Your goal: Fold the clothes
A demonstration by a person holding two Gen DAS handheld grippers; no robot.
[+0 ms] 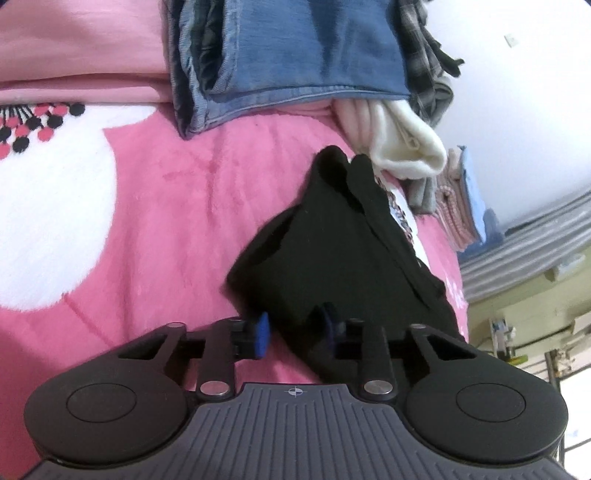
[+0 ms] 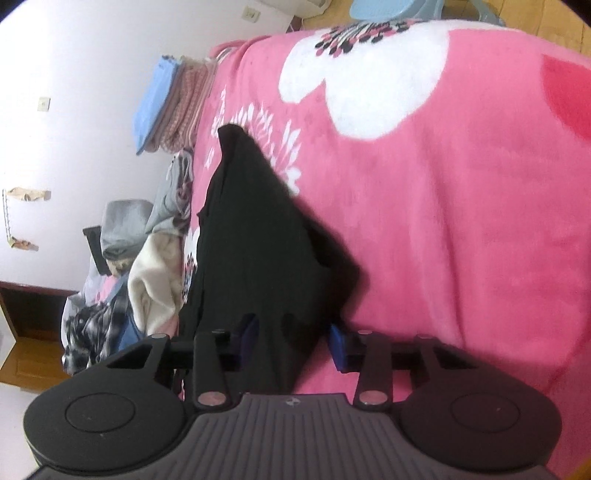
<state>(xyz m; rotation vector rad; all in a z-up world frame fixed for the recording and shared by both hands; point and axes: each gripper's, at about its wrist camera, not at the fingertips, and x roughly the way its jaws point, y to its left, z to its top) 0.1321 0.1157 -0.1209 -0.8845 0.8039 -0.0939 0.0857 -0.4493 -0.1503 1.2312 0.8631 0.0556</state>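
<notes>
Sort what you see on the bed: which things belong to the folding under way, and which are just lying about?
In use: black garment; left gripper; right gripper.
Lying about: folded jeans; cream fleece; pink blanket; folded blue and pink cloths.

home bedroom, bed under pink fleece blanket (image 2: pixel 443 221) with white flower print, folded jeans (image 1: pixel 295 55) and loose clothes pile (image 2: pixel 122 280) on the blanket's edge, folded towels (image 2: pixel 173 107) beside it, white wall with socket (image 2: pixel 251 14) behind, wooden floor below
</notes>
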